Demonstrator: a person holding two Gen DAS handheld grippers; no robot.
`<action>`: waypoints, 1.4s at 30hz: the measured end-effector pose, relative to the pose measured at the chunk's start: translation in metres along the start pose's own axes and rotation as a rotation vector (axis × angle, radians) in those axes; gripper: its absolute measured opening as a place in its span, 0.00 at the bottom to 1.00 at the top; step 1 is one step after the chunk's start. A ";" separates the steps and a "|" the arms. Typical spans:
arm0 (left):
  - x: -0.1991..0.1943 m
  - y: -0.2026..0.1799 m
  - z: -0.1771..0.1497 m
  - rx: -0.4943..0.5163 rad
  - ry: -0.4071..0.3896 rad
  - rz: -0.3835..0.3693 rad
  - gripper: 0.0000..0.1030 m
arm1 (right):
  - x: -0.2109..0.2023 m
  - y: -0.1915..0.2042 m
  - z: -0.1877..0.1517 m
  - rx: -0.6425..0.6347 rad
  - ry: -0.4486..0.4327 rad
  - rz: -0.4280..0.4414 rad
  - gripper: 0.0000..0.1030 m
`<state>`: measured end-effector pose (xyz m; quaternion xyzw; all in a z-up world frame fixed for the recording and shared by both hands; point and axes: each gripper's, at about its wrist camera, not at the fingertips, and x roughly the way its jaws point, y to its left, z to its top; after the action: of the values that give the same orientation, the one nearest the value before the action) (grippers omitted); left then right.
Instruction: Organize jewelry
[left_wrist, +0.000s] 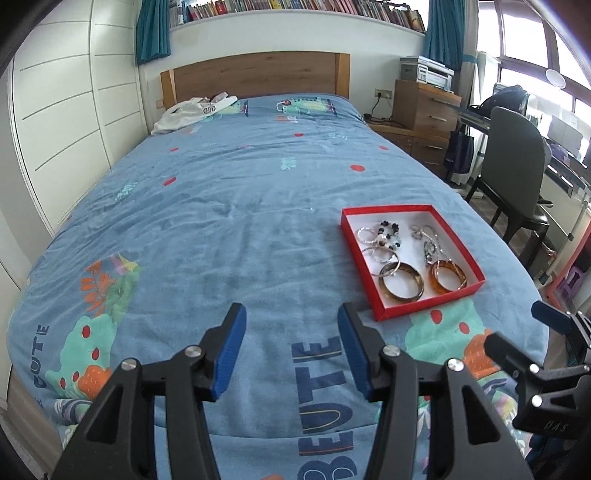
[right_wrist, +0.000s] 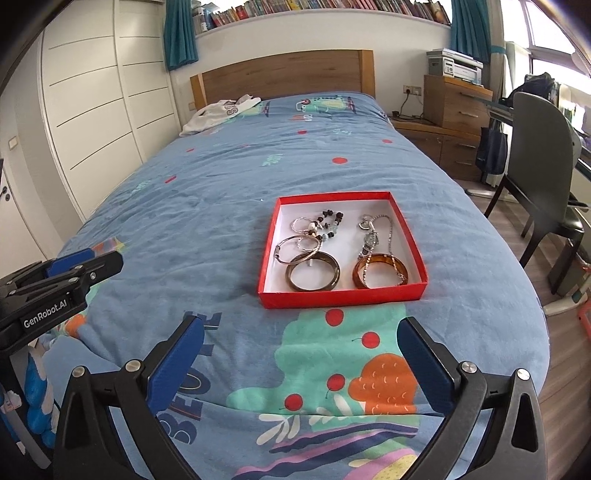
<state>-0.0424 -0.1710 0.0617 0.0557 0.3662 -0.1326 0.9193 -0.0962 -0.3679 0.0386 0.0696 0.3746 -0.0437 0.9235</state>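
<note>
Now both grippers are hovering empty before the red jewelry box (right_wrist: 341, 295).
Left gripper (left_wrist: 291, 347) and right gripper (right_wrist: 301, 354) are gaping apart; tangled chains risk snagging bangles.

The bed (right_wrist: 221, 206) has a wooden headboard (right_wrist: 284, 74) and is covered by a blue printed quilt (left_wrist: 221, 229) with red dots, cartoon shapes and large letters near its foot. A shallow red box (right_wrist: 341, 295) with a white inside lies flat on the quilt toward the foot, nearer the right side in the left wrist view. A crumpled white garment (right_wrist: 221, 110) lies at the head end, on the left, just before the headboard. Box and garment are well apart.
</note>
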 end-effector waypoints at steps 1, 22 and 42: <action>0.002 0.002 -0.001 -0.004 0.007 -0.005 0.48 | 0.001 0.000 0.000 0.000 0.002 -0.005 0.99; 0.038 0.033 -0.019 -0.027 0.071 0.004 0.48 | 0.026 -0.005 -0.003 0.024 0.043 -0.049 0.99; 0.069 0.042 -0.033 -0.042 0.133 -0.009 0.48 | 0.059 0.001 -0.008 0.015 0.086 -0.041 0.99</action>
<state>-0.0042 -0.1383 -0.0089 0.0436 0.4294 -0.1249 0.8934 -0.0597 -0.3669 -0.0081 0.0704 0.4152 -0.0625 0.9049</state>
